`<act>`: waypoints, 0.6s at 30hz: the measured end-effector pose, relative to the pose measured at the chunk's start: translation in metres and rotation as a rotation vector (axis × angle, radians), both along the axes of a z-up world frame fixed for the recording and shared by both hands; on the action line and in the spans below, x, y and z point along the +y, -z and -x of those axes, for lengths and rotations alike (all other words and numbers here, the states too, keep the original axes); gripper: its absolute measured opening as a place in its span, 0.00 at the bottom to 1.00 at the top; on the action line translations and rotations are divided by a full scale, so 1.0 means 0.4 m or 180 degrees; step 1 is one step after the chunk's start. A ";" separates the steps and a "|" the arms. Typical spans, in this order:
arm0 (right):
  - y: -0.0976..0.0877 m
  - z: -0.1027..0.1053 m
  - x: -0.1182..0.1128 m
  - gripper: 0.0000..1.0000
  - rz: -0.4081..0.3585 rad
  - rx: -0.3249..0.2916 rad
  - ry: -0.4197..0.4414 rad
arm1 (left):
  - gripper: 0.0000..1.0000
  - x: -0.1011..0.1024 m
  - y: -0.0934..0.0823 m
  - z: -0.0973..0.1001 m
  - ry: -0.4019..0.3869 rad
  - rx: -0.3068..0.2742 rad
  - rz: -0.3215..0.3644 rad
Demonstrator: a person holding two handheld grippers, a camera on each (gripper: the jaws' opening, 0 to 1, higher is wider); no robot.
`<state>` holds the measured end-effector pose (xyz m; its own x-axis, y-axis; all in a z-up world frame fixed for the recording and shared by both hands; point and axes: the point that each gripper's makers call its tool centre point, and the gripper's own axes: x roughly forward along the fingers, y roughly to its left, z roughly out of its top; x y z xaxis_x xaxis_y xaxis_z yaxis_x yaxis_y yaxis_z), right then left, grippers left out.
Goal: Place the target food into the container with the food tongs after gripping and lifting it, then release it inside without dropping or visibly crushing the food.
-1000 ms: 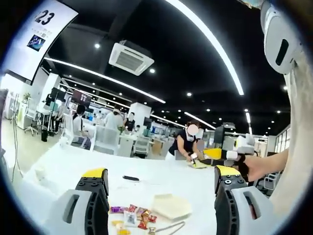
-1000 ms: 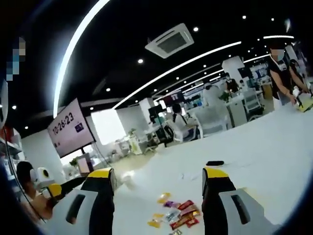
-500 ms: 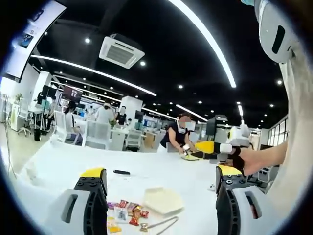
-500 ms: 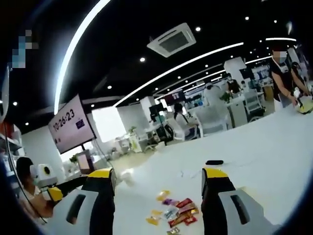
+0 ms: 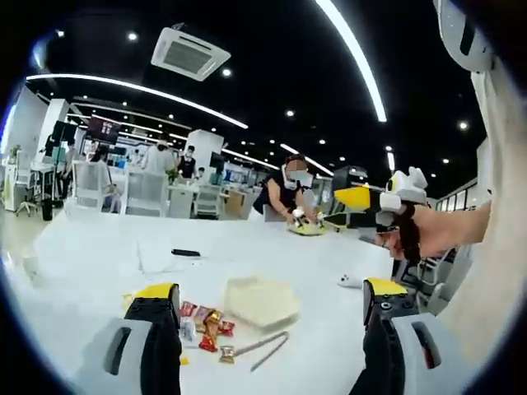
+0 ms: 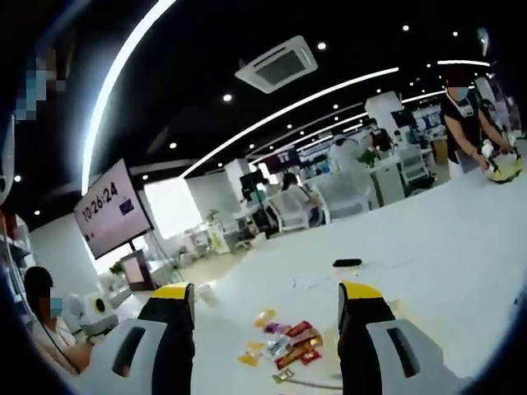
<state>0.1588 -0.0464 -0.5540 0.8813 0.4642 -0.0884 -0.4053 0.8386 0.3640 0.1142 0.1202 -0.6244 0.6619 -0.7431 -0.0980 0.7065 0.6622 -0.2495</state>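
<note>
A heap of small wrapped snack packets (image 5: 203, 320) lies on the white table (image 5: 90, 263), between my left gripper's jaws. A pale, flat white container (image 5: 261, 301) sits just right of the heap, and metal food tongs (image 5: 260, 349) lie in front of it. My left gripper (image 5: 271, 288) is open and empty, held above and short of them. The right gripper (image 5: 366, 199), held in a hand, shows at the right of the left gripper view. In its own view my right gripper (image 6: 265, 290) is open over the snack packets (image 6: 286, 346), with the tongs (image 6: 311, 383) at the bottom edge.
A black flat object (image 5: 185, 253) (image 6: 347, 263) lies farther back on the table. A person (image 5: 288, 188) works at the table's far end. A small white thing (image 5: 350, 281) lies to the right. Office desks and chairs stand behind, and a clock screen (image 6: 111, 216) is at the left.
Both views have tilted down and drawn nearer, so more of the table, the snacks, container and tongs shows. Both grippers' jaws stay apart and empty.
</note>
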 end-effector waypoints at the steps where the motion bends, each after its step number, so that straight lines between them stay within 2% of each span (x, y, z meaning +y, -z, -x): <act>1: 0.006 0.002 -0.005 0.72 0.0012 0.0020 0.0010 | 0.90 -0.008 0.022 0.004 0.0018 0.0027 -0.0031; 3: 0.017 0.007 -0.012 0.71 0.0002 0.0063 0.0035 | 0.89 -0.017 0.064 0.007 0.0030 0.0023 -0.0035; 4: 0.023 0.009 -0.013 0.71 -0.0003 0.0090 0.0040 | 0.88 -0.031 0.088 0.019 0.0113 0.0149 0.0052; 6: 0.028 0.012 -0.011 0.71 0.0004 0.0124 0.0023 | 0.85 -0.039 0.108 0.022 0.0155 0.0226 0.0154; 9: 0.027 0.019 -0.015 0.71 -0.0008 0.0116 0.0039 | 0.83 -0.046 0.141 0.020 0.0160 0.0361 0.0169; 11: 0.030 0.024 -0.020 0.70 -0.0020 0.0132 0.0053 | 0.81 -0.038 0.168 0.014 0.0080 0.0445 0.0098; 13: 0.036 0.029 -0.026 0.70 -0.0016 0.0163 0.0061 | 0.80 -0.040 0.173 0.015 0.0100 0.0473 0.0137; 18: 0.040 0.035 -0.039 0.69 -0.0010 0.0191 0.0098 | 0.74 -0.046 0.194 0.022 0.0163 0.0534 0.0072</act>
<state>0.1449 -0.0621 -0.5702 0.8883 0.4373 -0.1400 -0.3566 0.8491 0.3896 0.1056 0.1017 -0.7021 0.5988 -0.7788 -0.1869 0.6864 0.6193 -0.3812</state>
